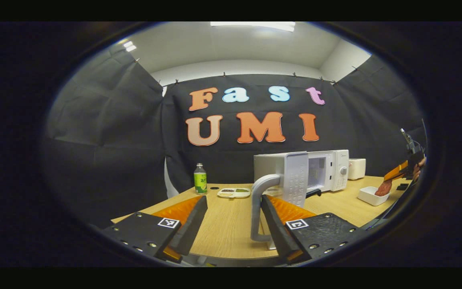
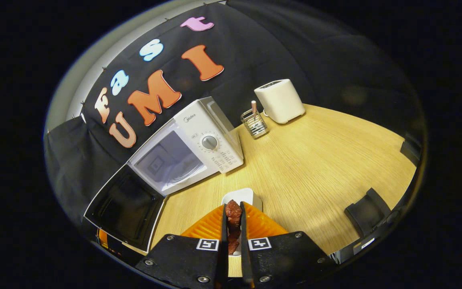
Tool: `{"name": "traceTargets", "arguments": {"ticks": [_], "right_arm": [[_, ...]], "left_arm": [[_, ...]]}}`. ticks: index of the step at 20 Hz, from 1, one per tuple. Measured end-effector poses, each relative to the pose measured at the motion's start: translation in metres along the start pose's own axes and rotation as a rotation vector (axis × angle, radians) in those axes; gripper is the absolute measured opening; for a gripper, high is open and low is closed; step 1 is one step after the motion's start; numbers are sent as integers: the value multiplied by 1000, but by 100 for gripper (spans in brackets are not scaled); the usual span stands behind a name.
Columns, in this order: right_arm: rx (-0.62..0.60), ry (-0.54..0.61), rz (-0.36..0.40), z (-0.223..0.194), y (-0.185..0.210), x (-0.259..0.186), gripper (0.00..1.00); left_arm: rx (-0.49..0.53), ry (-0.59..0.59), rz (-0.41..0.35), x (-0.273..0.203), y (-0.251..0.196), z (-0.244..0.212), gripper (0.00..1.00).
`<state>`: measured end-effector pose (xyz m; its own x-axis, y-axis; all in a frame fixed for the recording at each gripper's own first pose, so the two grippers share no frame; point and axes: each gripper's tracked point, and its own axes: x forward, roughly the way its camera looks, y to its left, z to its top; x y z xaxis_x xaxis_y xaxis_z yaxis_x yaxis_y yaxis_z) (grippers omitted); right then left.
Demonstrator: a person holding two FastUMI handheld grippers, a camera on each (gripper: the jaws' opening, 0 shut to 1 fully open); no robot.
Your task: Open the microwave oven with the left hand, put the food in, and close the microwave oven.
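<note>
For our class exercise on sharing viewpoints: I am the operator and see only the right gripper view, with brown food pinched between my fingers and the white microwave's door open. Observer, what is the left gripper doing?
Observer: The left gripper is open, with the grey curved door handle standing between its fingers, close beside one of them.
Operator: What else lies on that side?
Observer: A clear bottle with a green label stands upright further back.
Operator: Anything near it?
Observer: A shallow white divided tray lies flat, just right of the bottle in the left gripper view.
</note>
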<state>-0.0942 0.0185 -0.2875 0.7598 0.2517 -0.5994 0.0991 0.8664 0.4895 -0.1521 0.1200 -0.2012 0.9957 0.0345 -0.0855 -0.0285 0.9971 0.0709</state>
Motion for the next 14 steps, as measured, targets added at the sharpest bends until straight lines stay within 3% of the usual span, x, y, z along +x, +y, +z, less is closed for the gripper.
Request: {"name": "traceTargets", "arguments": {"ticks": [2,5,9,14], "right_arm": [[-29,-27,12,14,12,-3,12],[-69,-71,19,34,29,-3,12],[-103,-98,72,52,69,8,12],[-136,-111,144,61,130,46,12]], "left_arm": [[11,9,18,-1,10,-2,81],[8,22,42,0,21,-6,92],[57,20,87,-7,48,-4,89],[10,55,128,-5,72,-22,89]]}}
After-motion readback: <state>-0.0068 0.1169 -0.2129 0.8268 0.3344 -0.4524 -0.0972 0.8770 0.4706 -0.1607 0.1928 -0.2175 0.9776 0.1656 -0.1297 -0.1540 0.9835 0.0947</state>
